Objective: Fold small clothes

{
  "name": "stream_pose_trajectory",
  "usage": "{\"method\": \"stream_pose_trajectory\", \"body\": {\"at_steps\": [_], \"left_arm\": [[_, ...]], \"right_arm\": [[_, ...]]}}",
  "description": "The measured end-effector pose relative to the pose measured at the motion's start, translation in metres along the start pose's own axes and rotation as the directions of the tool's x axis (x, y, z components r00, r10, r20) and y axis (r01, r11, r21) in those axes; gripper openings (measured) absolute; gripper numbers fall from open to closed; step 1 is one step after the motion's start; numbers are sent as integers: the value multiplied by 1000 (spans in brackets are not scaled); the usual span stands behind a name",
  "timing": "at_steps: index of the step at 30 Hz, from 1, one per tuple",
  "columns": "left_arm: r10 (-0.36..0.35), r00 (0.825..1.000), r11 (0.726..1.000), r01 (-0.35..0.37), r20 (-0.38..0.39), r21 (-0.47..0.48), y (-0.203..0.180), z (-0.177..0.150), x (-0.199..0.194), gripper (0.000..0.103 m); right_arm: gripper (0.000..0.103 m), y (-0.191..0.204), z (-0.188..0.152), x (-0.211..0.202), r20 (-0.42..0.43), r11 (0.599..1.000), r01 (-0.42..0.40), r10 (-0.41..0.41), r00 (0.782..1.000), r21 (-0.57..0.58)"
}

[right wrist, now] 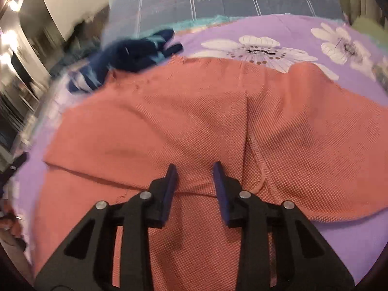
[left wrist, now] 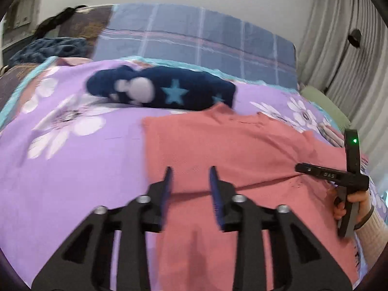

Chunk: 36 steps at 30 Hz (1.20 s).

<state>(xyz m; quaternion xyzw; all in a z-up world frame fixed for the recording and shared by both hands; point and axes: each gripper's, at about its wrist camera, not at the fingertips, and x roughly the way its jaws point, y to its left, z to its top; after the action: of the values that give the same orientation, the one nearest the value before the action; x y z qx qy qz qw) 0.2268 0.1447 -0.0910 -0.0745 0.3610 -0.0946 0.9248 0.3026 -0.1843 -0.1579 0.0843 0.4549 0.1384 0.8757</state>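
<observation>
Navy star garment (right wrist: 135, 55) smeared by blur, salmon garment (right wrist: 194, 126) cut off at bottom edge

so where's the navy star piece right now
The navy star garment lies bunched on the purple floral sheet, just past the far edge of the pink top; upper left in the right wrist view.

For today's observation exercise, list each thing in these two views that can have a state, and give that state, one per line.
Left tongs: open, empty, over the pink garment.
Right tongs: open, empty, over the same garment.
Pink garment: spread on the bedspread, one crease across it, not folded up.
Navy star garment: bunched, unfolded, beyond the pink one.
Floral bedspread: laid flat.
</observation>
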Motion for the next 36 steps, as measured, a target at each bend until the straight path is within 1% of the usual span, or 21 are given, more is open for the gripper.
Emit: {"method": "stream_pose_trajectory", "body": {"at_steps": [3,5,6,8,9,10,12,14,15,16,18,21,24,27,29,30,31,33,34,35,36], "left_arm": [[54,996,998,-51,-71,44,-17,2,43,35],[111,979,993,-105,-173,46,-14,-12,86,38],[110,984,993,-104,-141,48,-14,-15,86,40],[85,989,996,-80,-125,44,-14,-16,79,49],[75,989,996,-70,-124,47,-15,-19,81,52],[63,990,997,-58,-123,49,-14,-20,82,55],[41,990,998,-33,-133,55,-15,-20,84,65],[47,989,996,-36,-138,82,-21,-21,83,70],[64,988,993,-49,-140,103,-26,-21,85,72],[76,987,991,-59,-141,118,-29,-21,87,73],[93,985,988,-73,-143,140,-34,-21,87,75],[88,986,988,-68,-144,141,-36,-22,84,77],[90,985,987,-68,-145,148,-37,-23,83,80],[102,984,983,-78,-145,164,-39,-23,84,81],[106,984,983,-82,-144,167,-40,-23,84,82],[106,984,983,-81,-143,166,-40,-23,84,82],[105,984,983,-81,-142,165,-39,-23,83,82],[104,984,983,-81,-141,165,-39,-23,83,82],[105,984,983,-81,-141,165,-39,-23,83,82],[104,984,983,-80,-141,164,-39,-23,83,82],[104,985,983,-80,-140,164,-39,-23,83,82]], "right_arm": [[58,30,-1,2,4,991,66,-66,998,-113],[57,43,-8,-5,35,978,118,-113,993,-174],[52,42,-12,-17,55,980,105,-98,994,-168],[52,22,-19,-46,101,991,66,-55,993,-113],[52,2,-26,-68,143,996,67,-57,988,-63],[52,-22,-31,-87,173,997,74,-71,982,-12],[52,-84,-41,-126,223,981,89,-126,967,172],[52,-147,-53,-160,257,919,53,-164,952,391],[52,-188,-65,-180,270,847,25,-198,942,532],[51,-213,-74,-192,277,788,6,-224,934,615],[51,-258,-95,-212,290,679,-32,-270,918,733],[50,-298,-106,-215,291,592,-63,-298,909,804],[59,-312,-98,-209,326,602,-96,-286,901,793],[60,-314,-84,-199,301,619,-35,-331,894,785],[43,-315,-72,-194,272,610,20,-383,883,792],[14,-315,-70,-190,259,600,33,-394,882,799],[6,-317,-74,-190,268,592,7,-375,887,806],[5,-316,-74,-194,285,565,-16,-391,875,825],[5,-306,-70,-198,306,580,-27,-388,869,814],[5,-291,-60,-201,345,620,-47,-370,862,783],[5,-265,-46,-204,389,684,-58,-341,856,727]]}}
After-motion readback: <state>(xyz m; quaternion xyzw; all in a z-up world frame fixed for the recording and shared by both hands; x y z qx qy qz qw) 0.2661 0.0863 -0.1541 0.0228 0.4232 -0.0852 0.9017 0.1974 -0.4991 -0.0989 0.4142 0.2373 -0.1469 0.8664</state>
